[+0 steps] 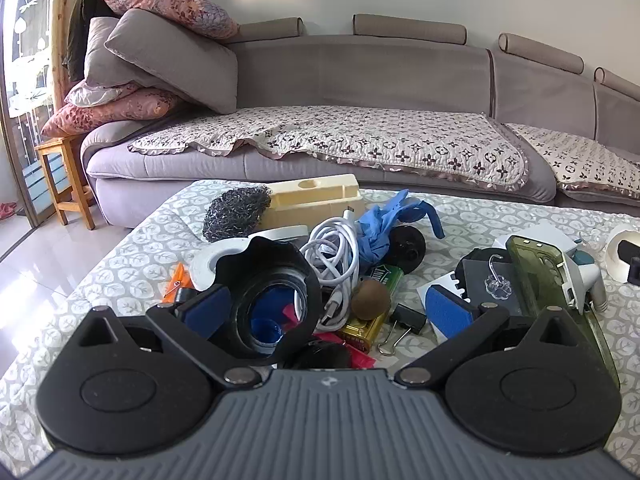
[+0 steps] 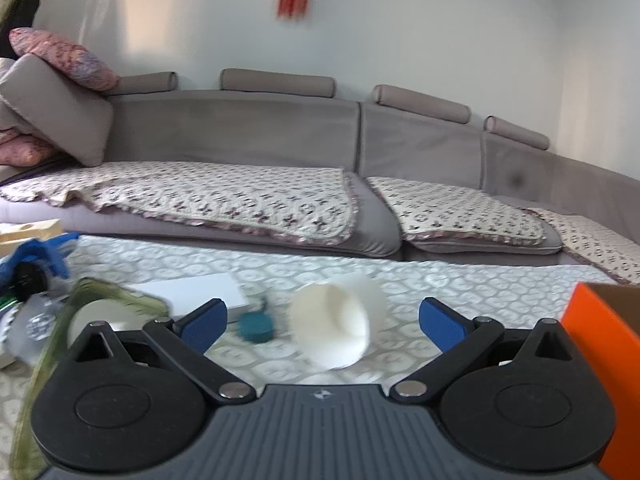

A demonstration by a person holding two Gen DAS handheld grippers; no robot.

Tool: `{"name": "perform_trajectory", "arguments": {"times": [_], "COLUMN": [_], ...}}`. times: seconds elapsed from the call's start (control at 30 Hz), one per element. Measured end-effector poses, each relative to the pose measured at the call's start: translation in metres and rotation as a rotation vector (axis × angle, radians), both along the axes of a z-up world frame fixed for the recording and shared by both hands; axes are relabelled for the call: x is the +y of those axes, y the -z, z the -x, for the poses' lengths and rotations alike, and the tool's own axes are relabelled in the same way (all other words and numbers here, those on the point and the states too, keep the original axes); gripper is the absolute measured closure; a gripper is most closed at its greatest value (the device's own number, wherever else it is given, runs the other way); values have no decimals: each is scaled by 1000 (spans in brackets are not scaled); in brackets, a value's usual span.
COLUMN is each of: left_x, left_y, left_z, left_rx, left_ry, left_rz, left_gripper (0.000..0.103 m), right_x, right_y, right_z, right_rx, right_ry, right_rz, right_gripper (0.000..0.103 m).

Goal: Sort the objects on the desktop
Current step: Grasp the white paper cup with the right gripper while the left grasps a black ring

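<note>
My left gripper (image 1: 326,312) is open over a pile of clutter on the patterned table. A black scalloped lens hood (image 1: 266,296) lies against its left finger. Between the fingers lie a white cable (image 1: 334,264), a brown kiwi-like ball (image 1: 370,300) on a gold-green tin (image 1: 370,314) and a black binder clip (image 1: 406,322). A blue glove (image 1: 390,220) lies behind them. My right gripper (image 2: 322,322) is open and empty. A white cup (image 2: 338,320) lies on its side between its fingers, blurred. A small teal object (image 2: 256,326) is to the cup's left.
A steel scourer (image 1: 236,212) and a cream block (image 1: 316,200) sit at the pile's back. A green phone case (image 1: 548,280) and a white cup (image 1: 624,252) lie to the right. An orange box (image 2: 604,364) stands at the right gripper's right. A grey sofa (image 1: 360,92) runs behind the table.
</note>
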State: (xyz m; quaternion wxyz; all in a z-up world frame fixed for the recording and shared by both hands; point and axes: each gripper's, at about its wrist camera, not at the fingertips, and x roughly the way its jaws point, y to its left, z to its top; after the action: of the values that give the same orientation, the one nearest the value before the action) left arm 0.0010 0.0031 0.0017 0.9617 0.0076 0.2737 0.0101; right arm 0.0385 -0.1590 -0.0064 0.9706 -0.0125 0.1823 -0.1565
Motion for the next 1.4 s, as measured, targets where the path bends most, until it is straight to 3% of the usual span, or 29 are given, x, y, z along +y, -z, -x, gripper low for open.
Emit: {"name": "perform_trajectory", "arguments": {"times": [0.07,0.2,0.37,0.4,0.43,0.5,0.83,0.93,1.0,1.23,1.4], "left_x": [0,-2,-1,-2,-2,-2,-1,-1,-1,-4,-1], "left_y": [1,1,1,1,2,2,4,6,8,7,7], "left_z": [0,0,0,0,0,-1,0,-3,-5,1,-2], "left_rx": [0,-2,-5,-5,-6,-10,-51,-47,-27,-35,-8], "left_ry": [-4,-4,2,1,0,1,-1,-5,-14,-1,-10], "left_rz": [2,4,2,1,1,2,-8,-10,-12,-26,-18], "left_gripper": [0,0,0,0,0,0,1,19,36,40,64], "right_x": [-8,-16,-12,-11,-11,-13,-13,-14,-15,-15,-18], "right_y": [2,6,8,8,8,7,8,8,8,8,9], "right_z": [-5,-15,-22,-23,-24,-27,-25,-25,-25,-24,-27], "right_rx": [20,73,86,90,96,104,95,95,96,93,113], "right_ry": [26,60,53,48,49,62,59,58,56,50,53], "right_rz": [-2,-13,22,26,30,32,27,21,15,18,-13], "right_gripper": [11,43,46,53,72,88,87,87,87,87,91]}}
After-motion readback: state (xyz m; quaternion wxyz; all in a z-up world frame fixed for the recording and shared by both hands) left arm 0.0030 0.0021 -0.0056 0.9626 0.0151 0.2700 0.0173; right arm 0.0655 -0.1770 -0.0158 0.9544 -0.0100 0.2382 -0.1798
